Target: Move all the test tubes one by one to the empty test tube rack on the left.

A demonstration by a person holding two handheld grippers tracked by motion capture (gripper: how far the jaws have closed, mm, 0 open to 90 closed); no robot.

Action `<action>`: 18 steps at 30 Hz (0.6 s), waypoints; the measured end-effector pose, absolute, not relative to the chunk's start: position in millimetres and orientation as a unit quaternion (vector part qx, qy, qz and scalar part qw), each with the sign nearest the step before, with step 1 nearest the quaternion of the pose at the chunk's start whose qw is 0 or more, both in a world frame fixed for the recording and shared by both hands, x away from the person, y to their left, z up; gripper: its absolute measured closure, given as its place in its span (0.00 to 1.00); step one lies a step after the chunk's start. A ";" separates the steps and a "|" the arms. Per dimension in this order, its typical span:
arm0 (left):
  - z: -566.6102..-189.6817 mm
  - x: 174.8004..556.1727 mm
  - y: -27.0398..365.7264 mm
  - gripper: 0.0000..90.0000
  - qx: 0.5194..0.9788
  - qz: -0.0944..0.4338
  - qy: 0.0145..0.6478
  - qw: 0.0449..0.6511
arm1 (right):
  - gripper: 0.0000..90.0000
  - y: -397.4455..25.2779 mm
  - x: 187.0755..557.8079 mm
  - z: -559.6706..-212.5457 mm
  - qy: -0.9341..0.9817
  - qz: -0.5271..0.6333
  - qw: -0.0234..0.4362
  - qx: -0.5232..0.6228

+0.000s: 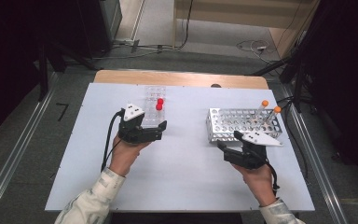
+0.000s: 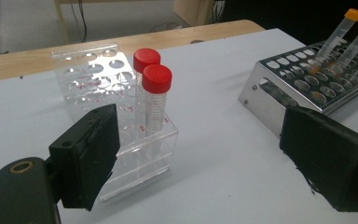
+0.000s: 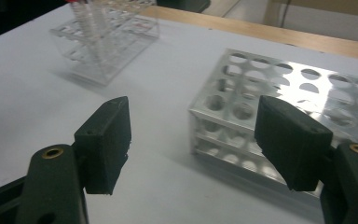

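Early stage, by the look; left gripper jaws apart, empty, just beside clear rack holding two red-capped tubes; right gripper jaws apart, empty, at metal rack with two orange-capped tubes; any tube moving remains undone.

A white tabletop is lying over a wooden board that is showing along the far edge, where a small dark object is sitting. Metal rails are running along both sides on the grey floor. White cables are trailing across the floor beyond the table.
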State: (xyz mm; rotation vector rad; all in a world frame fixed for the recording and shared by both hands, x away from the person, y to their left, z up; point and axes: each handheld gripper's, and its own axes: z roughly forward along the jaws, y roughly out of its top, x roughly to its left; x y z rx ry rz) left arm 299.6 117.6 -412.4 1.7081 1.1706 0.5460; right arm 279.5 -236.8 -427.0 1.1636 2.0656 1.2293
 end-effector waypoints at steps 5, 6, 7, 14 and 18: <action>-411.2 294.2 117.5 0.14 0.699 0.219 0.478 0.485 | 0.29 -267.1 283.3 -432.1 0.733 0.434 0.259 0.455; -410.9 293.7 117.2 0.14 0.698 0.219 0.477 0.488 | 0.29 -273.1 284.5 -432.9 0.729 0.431 0.265 0.462; -410.5 293.2 117.1 0.14 0.698 0.219 0.476 0.489 | 0.29 -278.7 285.9 -433.5 0.724 0.430 0.267 0.469; -410.5 292.6 115.6 0.14 0.697 0.222 0.476 0.489 | 0.32 -301.1 295.7 -437.6 0.701 0.422 0.288 0.497; -409.9 291.6 114.9 0.14 0.696 0.223 0.474 0.491 | 0.37 -306.4 301.3 -442.1 0.698 0.411 0.303 0.502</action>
